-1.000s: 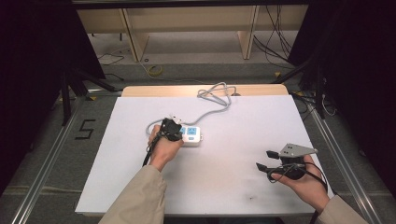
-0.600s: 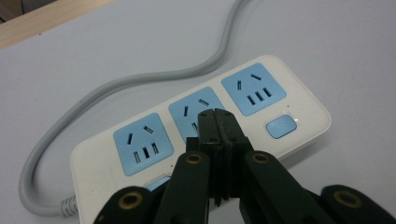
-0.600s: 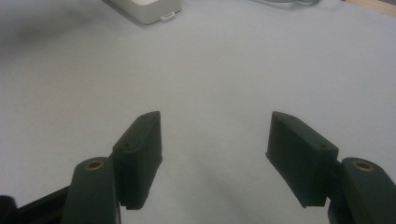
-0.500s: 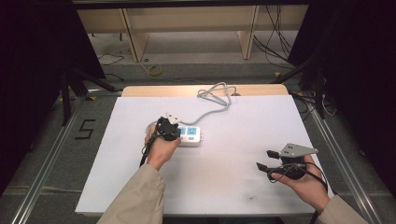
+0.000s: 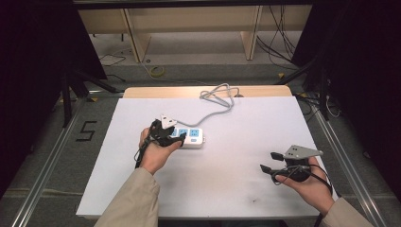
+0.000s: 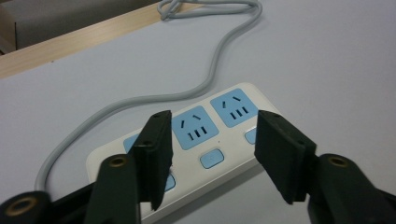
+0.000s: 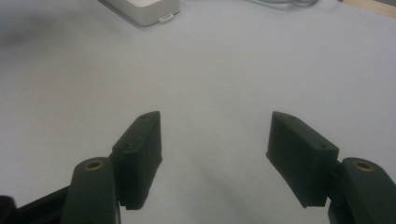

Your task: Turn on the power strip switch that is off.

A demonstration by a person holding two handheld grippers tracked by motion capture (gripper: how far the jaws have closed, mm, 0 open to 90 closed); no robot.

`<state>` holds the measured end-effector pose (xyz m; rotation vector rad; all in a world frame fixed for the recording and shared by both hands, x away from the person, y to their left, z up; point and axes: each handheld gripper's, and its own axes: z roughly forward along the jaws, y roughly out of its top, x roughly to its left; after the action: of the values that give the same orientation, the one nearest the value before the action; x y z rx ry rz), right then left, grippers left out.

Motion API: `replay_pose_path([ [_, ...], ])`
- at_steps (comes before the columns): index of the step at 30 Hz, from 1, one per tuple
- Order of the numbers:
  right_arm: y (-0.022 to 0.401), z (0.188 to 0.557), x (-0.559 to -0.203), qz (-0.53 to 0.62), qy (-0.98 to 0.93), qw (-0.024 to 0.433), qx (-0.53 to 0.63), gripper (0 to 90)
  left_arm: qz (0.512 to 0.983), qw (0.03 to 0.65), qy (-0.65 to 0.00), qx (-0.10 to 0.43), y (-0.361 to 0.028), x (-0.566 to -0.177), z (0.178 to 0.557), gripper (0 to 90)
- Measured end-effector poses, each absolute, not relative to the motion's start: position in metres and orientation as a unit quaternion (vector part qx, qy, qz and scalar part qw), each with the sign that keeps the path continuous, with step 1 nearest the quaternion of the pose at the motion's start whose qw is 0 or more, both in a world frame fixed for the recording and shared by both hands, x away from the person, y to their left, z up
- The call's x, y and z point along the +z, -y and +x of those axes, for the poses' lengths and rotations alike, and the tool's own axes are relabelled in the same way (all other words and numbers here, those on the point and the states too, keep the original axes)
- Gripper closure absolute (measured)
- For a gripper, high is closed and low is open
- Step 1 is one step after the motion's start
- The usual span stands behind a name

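Found just left of centre in the high view: the white power strip [image 5: 193,137], flat on the white table sheet [image 5: 236,189], with its grey cable [image 5: 215,101] looping off toward the upper middle of the frame. Poised right over its near end: the left gripper [image 5: 176,138], jaws just opened to a fairly wide gap and clamping nothing; through that gap in the left gripper view, only blue socket faces and a small blue button [image 6: 212,160] on the strip [image 6: 233,109]. Hard to tell whether the left pad [image 6: 156,154] brushes the casing or merely hangs in front of it. Held low at the lower right of the high view: the right gripper [image 5: 270,161], spread wide and empty over bare sheet, well apart from the strip, whose corner [image 7: 149,11] peeks in at the top of the right gripper view. Likely trouble from here: snagging a pad on the strip's edge while pulling away, so dragging or twisting the light casing across the smooth sheet; bumping the button with a jaw tip and flipping a switch unintentionally; descending off-centre and pinching only a corner, letting the strip pivot out; tugging against the springy cable and skewing the strip. As for writing: a dark "5" [image 5: 86,131] marked on the floor at the left of the high view; no brand or rating legible on the strip.
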<state>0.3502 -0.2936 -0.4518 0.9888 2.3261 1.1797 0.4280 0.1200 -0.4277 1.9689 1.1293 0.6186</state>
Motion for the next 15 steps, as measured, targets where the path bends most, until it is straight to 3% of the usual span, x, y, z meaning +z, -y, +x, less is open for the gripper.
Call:
replay_pose_path([
  [5, 0.294, 0.35, -0.452, 0.348, -0.821, 0.175, 0.417, 35.4, 0.771, 0.4, -0.435, 0.238, -0.124, -0.428, 0.416, 32.0],
  [15, 0.294, 0.351, -0.452, 0.348, -0.82, 0.174, 0.42, 34.9, 0.797, 0.4, -0.383, 0.242, -0.138, -0.437, 0.375, 22.2],
])
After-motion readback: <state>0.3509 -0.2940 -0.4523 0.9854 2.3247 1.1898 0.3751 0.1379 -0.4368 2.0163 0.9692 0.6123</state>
